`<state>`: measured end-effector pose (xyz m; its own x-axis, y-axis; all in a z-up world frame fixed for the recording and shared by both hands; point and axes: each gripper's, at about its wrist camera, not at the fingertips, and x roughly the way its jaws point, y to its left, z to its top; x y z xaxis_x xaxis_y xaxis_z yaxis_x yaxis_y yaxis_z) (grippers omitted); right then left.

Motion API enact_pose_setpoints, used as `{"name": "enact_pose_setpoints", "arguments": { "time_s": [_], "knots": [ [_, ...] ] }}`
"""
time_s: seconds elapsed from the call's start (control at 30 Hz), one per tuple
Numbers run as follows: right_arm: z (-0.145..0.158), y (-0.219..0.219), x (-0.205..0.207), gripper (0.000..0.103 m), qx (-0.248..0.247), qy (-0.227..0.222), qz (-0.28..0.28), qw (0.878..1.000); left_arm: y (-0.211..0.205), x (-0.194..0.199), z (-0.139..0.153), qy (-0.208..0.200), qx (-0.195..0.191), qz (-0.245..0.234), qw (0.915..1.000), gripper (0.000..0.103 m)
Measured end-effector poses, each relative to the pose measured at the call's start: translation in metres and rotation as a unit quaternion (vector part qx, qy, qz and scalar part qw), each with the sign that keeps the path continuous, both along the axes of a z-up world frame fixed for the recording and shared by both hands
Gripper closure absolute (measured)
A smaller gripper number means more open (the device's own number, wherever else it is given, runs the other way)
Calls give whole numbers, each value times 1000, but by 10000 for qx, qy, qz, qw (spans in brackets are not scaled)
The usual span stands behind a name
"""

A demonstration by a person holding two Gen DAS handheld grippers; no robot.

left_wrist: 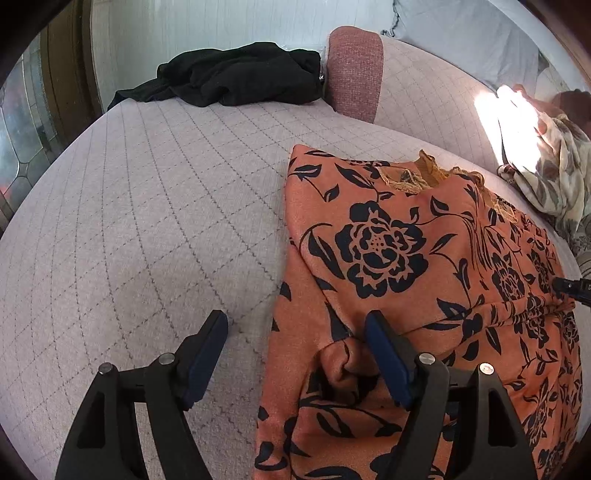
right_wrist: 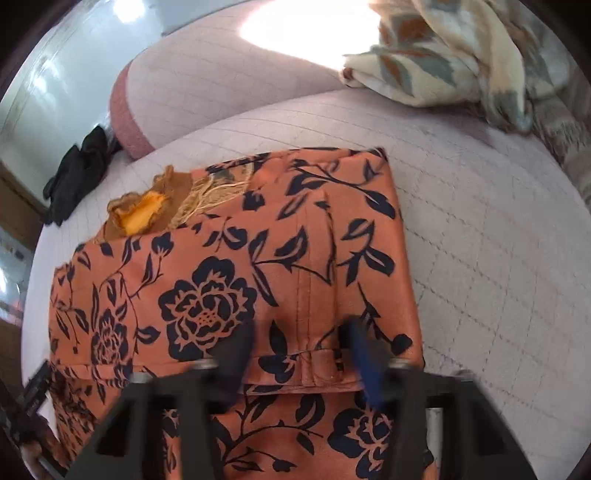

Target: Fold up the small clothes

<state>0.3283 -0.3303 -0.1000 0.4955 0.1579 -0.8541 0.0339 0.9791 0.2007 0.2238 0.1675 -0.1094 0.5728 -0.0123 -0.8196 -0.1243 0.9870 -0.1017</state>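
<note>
An orange garment with a black flower print (left_wrist: 424, 266) lies partly folded on the grey quilted bed (left_wrist: 155, 229). Its lace-trimmed neckline (left_wrist: 421, 177) points away. My left gripper (left_wrist: 295, 325) is open at the garment's left edge, its right finger resting on the cloth and its left finger over bare bed. In the right wrist view the same garment (right_wrist: 229, 295) fills the middle. My right gripper (right_wrist: 295, 339) is open, both fingers just above a folded hem; the view is blurred. The right gripper's tip also shows in the left wrist view (left_wrist: 572, 288).
A black garment (left_wrist: 236, 77) lies bunched at the far edge of the bed, next to a pink bolster (left_wrist: 354, 70). A cream patterned blanket (right_wrist: 461, 55) is heaped at the far right. Bright sunlight (right_wrist: 314, 26) falls on the bed.
</note>
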Motion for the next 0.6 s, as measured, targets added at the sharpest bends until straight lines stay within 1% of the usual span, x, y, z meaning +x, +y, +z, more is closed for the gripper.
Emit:
{"name": "enact_pose_setpoints", "arguments": {
  "time_s": [0.03,0.07,0.13,0.17,0.2,0.23,0.27,0.3,0.33,0.37,0.4,0.43,0.47,0.53,0.6],
  "knots": [
    [4,4,0,87,-37,-27,122,9999,0,0,0,1,13,-4,10000,25],
    [13,11,-3,90,-272,-163,253,9992,-1,0,0,0,19,-4,10000,25],
    [36,23,-11,90,-788,-538,445,9944,0,1,-1,0,20,0,10000,25],
    [46,25,-14,90,-989,-674,473,9917,0,1,-1,1,21,1,10000,25],
    [48,25,-17,90,-1210,-739,430,9890,0,1,-1,3,21,-2,10000,24],
    [44,23,-16,90,-1405,-718,367,9868,-1,1,-1,2,37,3,10000,23],
    [31,18,-13,85,-1431,-460,354,9880,-1,2,-2,4,64,12,10000,23],
    [13,12,-8,85,-1274,-60,327,9913,-2,2,-2,2,77,12,10000,23],
    [-3,6,-6,83,-1111,293,269,9930,-2,1,-1,-3,76,10,10000,23],
    [-6,3,-10,83,-1040,199,249,9941,-1,1,-1,-7,60,12,10000,23],
    [-1,3,-16,75,-1059,-16,241,9941,0,1,-1,-8,36,19,10000,22],
    [5,1,-20,55,-1045,-155,169,9943,0,1,-1,-8,24,27,10000,22],
    [13,-1,-24,36,-979,-312,27,9947,0,1,-1,-6,29,27,10000,22],
    [36,-3,-29,36,-844,-753,-173,9934,-1,1,-1,0,63,25,10000,22],
    [56,-5,-31,36,-476,-1111,-201,9925,-1,1,-2,2,74,32,10000,22]
  ]
}}
